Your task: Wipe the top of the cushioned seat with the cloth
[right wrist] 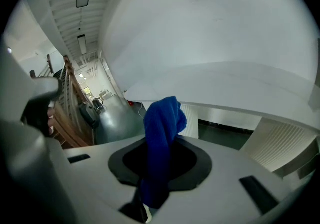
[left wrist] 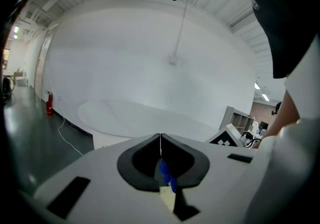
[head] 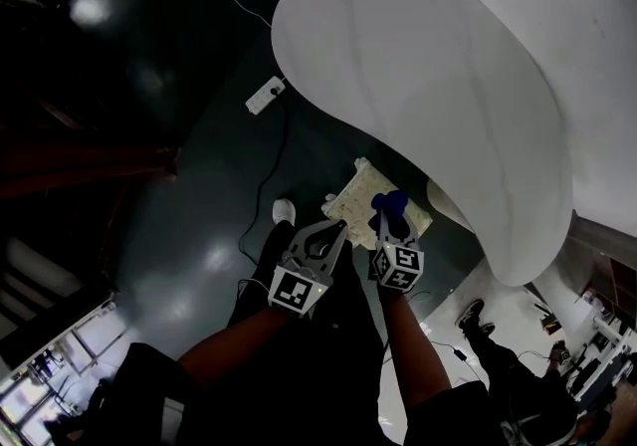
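The head view is dim. The floor (head: 169, 265) is near black, with one hard spot of glare toward its upper left and a wide, soft sheen lower down. The seat (head: 428, 86) is the brightest thing here, evenly lit and almost washed out, with dark shadow under its edge. Both gripper views are brighter, lit by ceiling strips (right wrist: 82, 44). They bend hard at the rims and go black in the corners. The left claw (left wrist: 160, 139) and right claw (right wrist: 161, 118) sit close and blurred. The cloth (right wrist: 162, 138) shows saturated blue and fairly sharp.
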A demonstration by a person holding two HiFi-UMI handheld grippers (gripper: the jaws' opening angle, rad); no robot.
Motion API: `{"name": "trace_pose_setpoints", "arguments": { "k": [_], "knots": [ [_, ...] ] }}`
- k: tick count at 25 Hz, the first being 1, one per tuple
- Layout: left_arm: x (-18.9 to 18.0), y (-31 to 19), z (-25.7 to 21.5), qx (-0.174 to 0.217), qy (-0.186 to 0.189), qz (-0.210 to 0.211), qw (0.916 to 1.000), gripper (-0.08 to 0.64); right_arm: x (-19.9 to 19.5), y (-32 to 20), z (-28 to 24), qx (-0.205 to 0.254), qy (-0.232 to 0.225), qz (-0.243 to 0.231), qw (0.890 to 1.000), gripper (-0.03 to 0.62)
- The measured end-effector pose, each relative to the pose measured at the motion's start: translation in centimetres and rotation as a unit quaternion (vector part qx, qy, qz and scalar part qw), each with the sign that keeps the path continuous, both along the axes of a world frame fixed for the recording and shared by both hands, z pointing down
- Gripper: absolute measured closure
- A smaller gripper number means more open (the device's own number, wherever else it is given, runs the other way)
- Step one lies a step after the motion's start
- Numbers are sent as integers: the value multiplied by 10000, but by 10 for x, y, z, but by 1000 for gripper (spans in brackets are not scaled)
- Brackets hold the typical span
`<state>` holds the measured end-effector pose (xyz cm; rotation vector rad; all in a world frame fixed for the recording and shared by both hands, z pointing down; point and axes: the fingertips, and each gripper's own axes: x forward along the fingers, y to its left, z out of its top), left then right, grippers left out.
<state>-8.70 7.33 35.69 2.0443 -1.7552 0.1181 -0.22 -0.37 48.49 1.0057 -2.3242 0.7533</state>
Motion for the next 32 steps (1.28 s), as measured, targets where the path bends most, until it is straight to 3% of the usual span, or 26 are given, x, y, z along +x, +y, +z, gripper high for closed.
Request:
{"name": "trace_pose_setpoints", "arguments": {
  "k": [6,9,13,20,23,28,32],
  "knots": [
    [-45,-4,70,-270,76,-511,9983,543,-37,-3,74,-344,-163,-554,9977,503],
    [-57,-4,103,-412,120,-495,9979,543,-43,-9,121,-918,-457,-245,9944,503],
    [-61,3,135,-519,345,-438,9971,543,-34,-14,187,-1810,-662,486,9801,503],
    [-54,-8,159,-317,752,-213,9964,543,-49,-23,242,-1797,-612,385,9811,503],
    [-44,-18,163,-290,886,-23,9956,543,-52,-24,264,-1944,-404,334,9795,503],
    [-34,-24,170,-281,805,236,9961,543,-46,-18,304,-2325,152,379,9717,503],
    [-28,-17,170,-377,885,343,9948,543,-48,-14,305,-2472,336,307,9679,503]
  ]
}}
